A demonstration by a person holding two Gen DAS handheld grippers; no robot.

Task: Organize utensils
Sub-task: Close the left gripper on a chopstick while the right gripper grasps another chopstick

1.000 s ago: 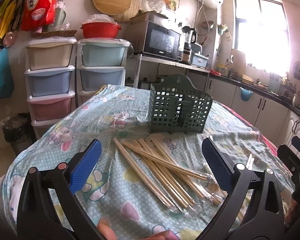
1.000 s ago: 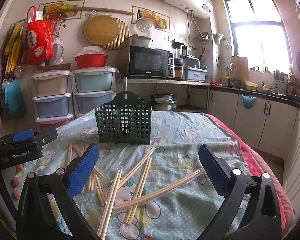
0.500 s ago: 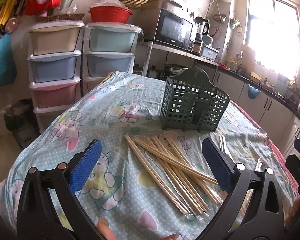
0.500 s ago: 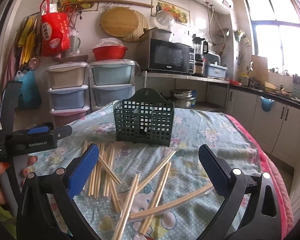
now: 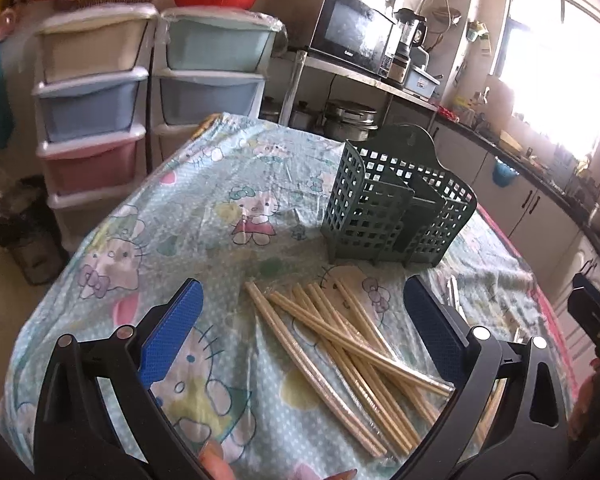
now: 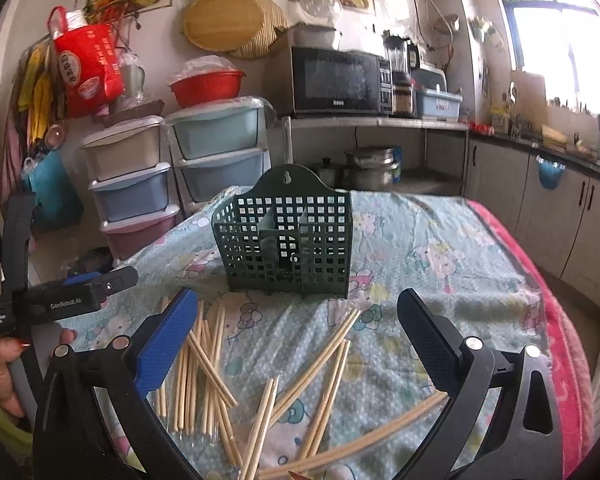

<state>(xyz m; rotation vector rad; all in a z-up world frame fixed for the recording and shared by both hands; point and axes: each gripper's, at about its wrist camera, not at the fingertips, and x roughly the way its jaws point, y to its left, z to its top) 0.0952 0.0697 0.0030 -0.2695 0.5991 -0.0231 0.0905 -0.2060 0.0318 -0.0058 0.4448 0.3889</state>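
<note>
One dark green plastic lattice utensil basket [image 6: 288, 240] stands on the cartoon-print tablecloth [image 5: 236, 184], split by dividers into several compartments. The wrapped pairs of pale wooden chopsticks [image 6: 204, 368] lie in two groups: a crossed heap of roughly six pairs at the left and about five more scattered at the right [image 6: 328, 364]; overlaps make an exact count uncertain. Two stacks of pastel plastic drawers [image 6: 220, 148] stand behind.
</note>
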